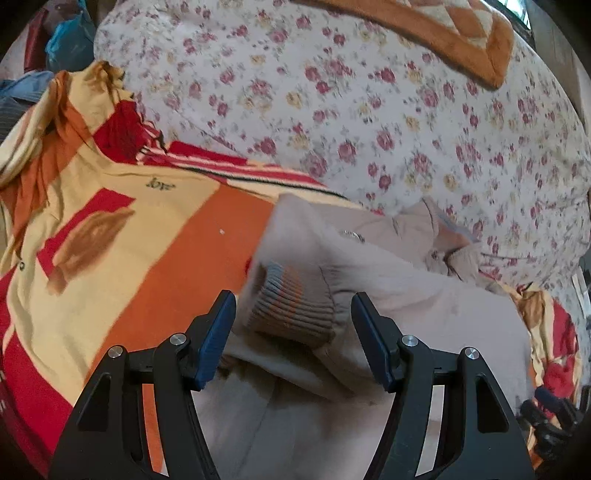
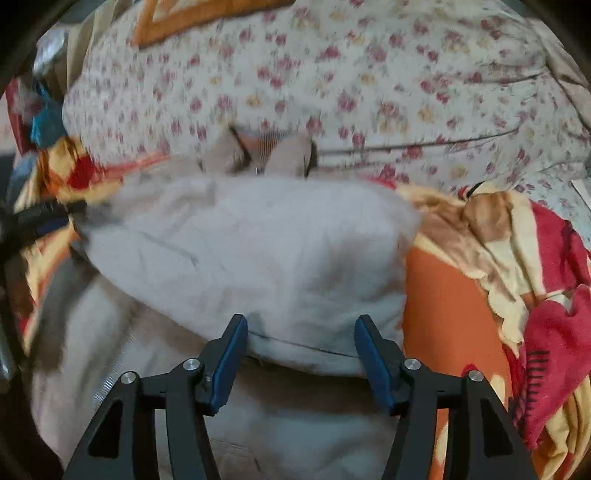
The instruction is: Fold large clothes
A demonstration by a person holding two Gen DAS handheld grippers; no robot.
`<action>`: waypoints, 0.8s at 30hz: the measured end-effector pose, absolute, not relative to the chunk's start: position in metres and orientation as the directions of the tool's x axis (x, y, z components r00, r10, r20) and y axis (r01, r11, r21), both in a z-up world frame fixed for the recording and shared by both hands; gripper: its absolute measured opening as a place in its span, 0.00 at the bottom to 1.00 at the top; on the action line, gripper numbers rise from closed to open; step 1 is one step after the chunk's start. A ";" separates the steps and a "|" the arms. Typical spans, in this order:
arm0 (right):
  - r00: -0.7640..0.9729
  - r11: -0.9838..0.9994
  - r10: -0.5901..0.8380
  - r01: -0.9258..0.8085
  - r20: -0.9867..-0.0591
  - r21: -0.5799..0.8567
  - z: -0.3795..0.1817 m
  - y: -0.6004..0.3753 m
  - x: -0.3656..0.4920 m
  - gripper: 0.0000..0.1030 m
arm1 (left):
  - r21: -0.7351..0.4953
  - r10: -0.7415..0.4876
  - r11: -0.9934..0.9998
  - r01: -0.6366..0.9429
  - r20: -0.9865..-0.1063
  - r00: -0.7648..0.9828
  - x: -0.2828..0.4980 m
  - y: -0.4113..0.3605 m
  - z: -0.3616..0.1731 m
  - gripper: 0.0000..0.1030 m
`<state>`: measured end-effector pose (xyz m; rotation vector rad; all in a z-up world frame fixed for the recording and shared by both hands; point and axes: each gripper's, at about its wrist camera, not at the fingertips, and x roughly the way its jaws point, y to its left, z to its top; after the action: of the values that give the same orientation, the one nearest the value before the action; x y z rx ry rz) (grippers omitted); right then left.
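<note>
Blue-padded fingers (image 1: 218,343) of the left gripper (image 1: 293,338) stand wide apart, with nothing clamped between them. Just beyond them, in the gap, sits the ribbed cuff (image 1: 293,308) of a pale beige jacket (image 1: 424,317), striped grey and orange; whether the pads touch it I cannot tell. The sleeve is laid across the body of the jacket, and further off its collar (image 1: 439,236) and a metal zip pull (image 1: 352,234) lie bunched near the quilt.

On the other side, the right gripper (image 2: 301,354) also has its fingers (image 2: 373,356) spread apart, empty, straddling a folded edge of the same jacket (image 2: 258,251). The cloth humps up in front of it in a soft rounded fold, blurred in this view. At the far left of the right wrist view the left gripper shows as a dark smear.

Under the jacket lies a blanket (image 1: 122,229) in orange, cream and red blocks, rumpled at its right end (image 2: 546,295). Behind everything rises a white quilt (image 1: 369,110) printed with small red flowers, with an orange-bordered cushion (image 1: 461,33) resting on top.
</note>
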<state>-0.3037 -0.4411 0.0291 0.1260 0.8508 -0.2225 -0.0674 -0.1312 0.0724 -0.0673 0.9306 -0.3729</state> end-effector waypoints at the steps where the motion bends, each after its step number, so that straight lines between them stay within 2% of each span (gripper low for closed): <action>1: 0.643 0.969 -0.138 0.245 -0.753 0.032 0.031 -0.441 -0.303 0.59 | -0.221 -0.350 0.931 0.289 -0.765 0.541 -0.069 -0.132 0.074 0.63; 10: 0.638 0.964 -0.152 0.264 -0.755 0.029 0.023 -0.442 -0.287 0.59 | -0.188 -0.378 0.910 0.370 -0.741 0.555 -0.084 -0.144 0.081 0.63; 13: 0.611 0.963 -0.166 0.268 -0.774 0.005 0.010 -0.444 -0.282 0.59 | -0.176 -0.377 0.904 0.389 -0.757 0.533 -0.083 -0.152 0.074 0.63; 18: 0.602 0.961 -0.152 0.274 -0.784 0.025 -0.005 -0.451 -0.277 0.60 | -0.097 -0.276 0.924 0.370 -0.839 0.469 -0.067 -0.164 0.037 0.63; 21: 0.603 0.959 -0.153 0.281 -0.783 0.028 0.006 -0.450 -0.283 0.60 | -0.089 -0.264 0.929 0.359 -0.839 0.476 -0.063 -0.164 0.031 0.63; 24: 0.643 0.955 -0.185 0.295 -0.743 0.017 0.024 -0.448 -0.302 0.60 | -0.082 -0.260 0.930 0.359 -0.835 0.485 -0.064 -0.165 0.030 0.64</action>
<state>-0.3018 -0.4479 0.0243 0.1408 0.8290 -0.2744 -0.0639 -0.1645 0.0297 0.1086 0.9961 -0.3778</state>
